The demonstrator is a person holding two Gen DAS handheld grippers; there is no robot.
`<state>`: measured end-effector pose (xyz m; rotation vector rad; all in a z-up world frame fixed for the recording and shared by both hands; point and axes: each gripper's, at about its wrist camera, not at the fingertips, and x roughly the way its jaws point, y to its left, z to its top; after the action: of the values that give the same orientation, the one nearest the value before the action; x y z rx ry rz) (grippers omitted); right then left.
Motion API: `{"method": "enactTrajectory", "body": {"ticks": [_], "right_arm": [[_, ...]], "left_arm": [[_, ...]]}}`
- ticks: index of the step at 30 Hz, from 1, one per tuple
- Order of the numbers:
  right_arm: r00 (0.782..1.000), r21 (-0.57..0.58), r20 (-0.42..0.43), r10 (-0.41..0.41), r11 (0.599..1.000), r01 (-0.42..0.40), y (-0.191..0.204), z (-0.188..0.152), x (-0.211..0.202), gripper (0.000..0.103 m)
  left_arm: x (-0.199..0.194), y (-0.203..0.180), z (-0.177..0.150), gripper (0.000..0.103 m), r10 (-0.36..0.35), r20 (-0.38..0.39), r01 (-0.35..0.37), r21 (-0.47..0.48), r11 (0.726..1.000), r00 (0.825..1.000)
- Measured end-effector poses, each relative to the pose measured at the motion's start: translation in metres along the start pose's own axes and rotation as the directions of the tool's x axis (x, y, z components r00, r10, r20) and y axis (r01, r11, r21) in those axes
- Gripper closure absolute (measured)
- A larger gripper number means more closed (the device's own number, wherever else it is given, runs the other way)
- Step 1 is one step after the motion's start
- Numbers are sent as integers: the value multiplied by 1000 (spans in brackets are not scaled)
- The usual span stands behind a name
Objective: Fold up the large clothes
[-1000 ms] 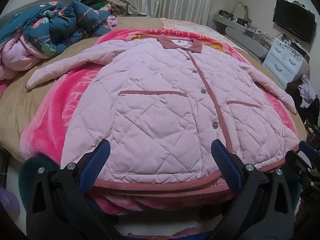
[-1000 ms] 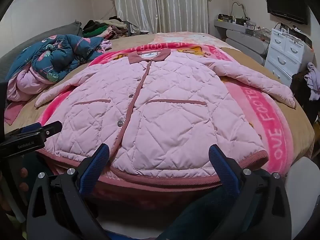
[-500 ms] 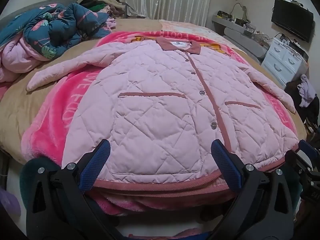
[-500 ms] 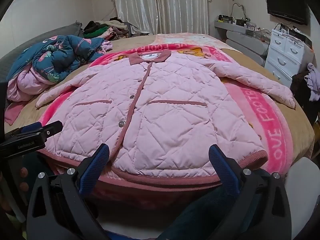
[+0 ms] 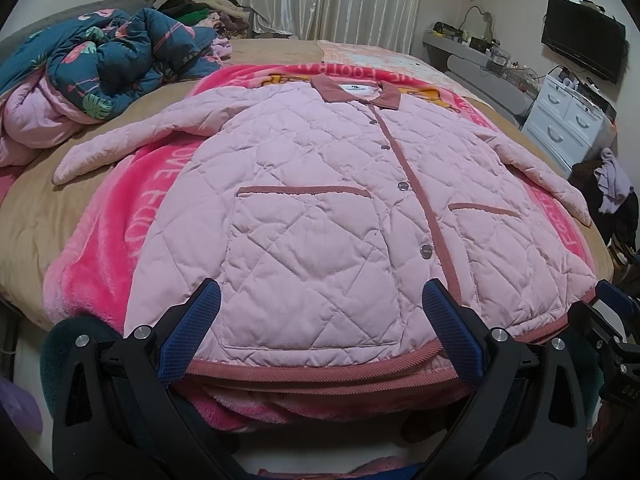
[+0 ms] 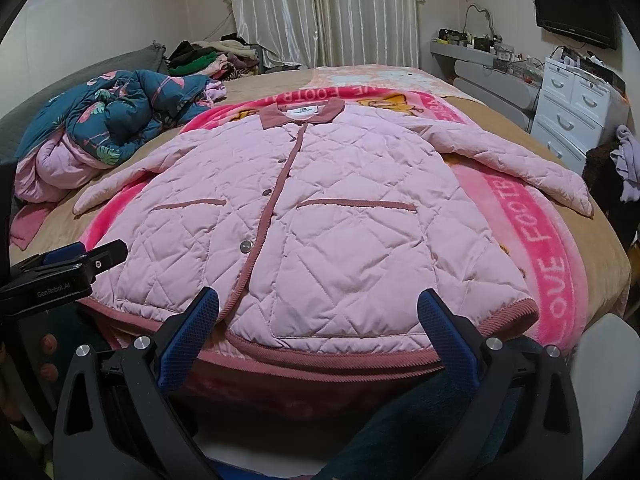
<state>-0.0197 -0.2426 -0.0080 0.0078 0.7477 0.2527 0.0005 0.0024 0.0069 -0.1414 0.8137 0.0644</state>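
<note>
While both grippers hover at the bed's near edge, the pale pink quilted puffy jacket w/ dusty-rose corduroy collar, placket & ribbed hem lies flat, front up, snapped closed, sleeves spread toward the bed's left & right edges. It rests on a fuzzy hot-pink fleece blanket over the tan bedsheet. Left gripper: blue textured pads spread wide, empty, just above the hem. Right gripper: same, wide & empty. Crumpled teal flamingo-print duvet at far-left corner.
</note>
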Motion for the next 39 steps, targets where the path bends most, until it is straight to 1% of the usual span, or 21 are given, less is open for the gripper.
{"method": "enactTrajectory", "body": {"ticks": [23, 39], "right_arm": [[1000, -3, 1, 0, 1000, 0, 3, -2, 1, 4], [1000, -7, -2, 1, 1000, -1, 3, -2, 2, 4]], "left_arm": [[-5, -7, 1, 9, -1, 7, 1, 9, 1000, 1000], [-1, -9, 0, 9, 2, 8, -2, 10, 1000, 1000]]}}
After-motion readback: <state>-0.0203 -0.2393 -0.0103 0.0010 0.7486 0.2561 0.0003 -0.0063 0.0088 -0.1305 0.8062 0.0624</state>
